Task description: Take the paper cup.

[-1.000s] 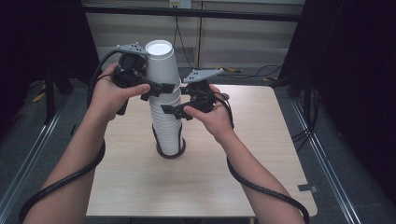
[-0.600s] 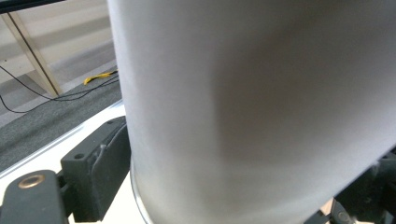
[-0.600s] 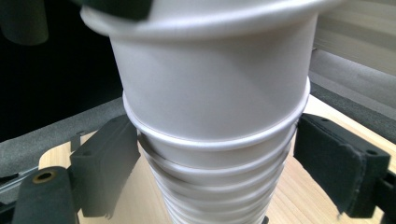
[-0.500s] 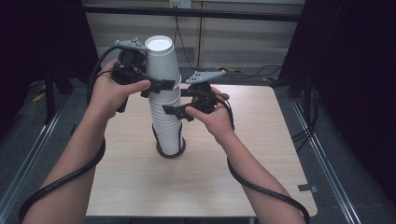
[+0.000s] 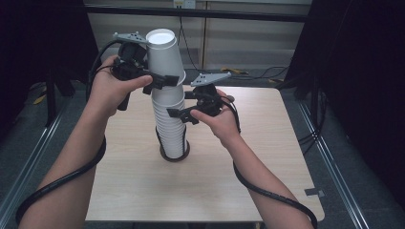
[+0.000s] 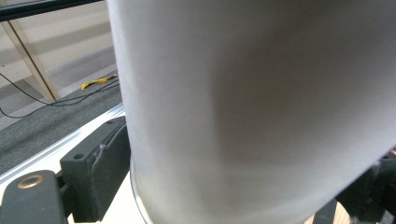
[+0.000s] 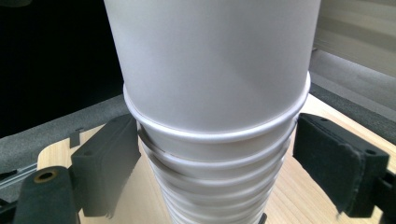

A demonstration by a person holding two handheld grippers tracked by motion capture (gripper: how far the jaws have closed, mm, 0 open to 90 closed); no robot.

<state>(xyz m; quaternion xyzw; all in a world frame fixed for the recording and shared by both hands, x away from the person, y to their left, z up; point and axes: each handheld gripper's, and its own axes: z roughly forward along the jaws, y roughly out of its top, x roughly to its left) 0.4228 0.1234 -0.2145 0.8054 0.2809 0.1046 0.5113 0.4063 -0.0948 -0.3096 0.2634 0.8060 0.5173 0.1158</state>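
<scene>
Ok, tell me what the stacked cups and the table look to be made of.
Cups: probably paper, matte white, going by the thin rolled rims nested tightly on each other; thin plastic can't be ruled out. Table: pale wood or wood-look laminate, smooth, with faint straight grain lines running across the top.

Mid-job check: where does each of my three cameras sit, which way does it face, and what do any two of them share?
High view: above the person's side, facing forward and down on the table; forearms, left gripper, right gripper.
Left gripper view: rides that gripper, facing the top cup up close; black jaws at the bottom.
Right gripper view: faces the cup stack; a jaw on each side.
Shared: all see the top cup.
</scene>
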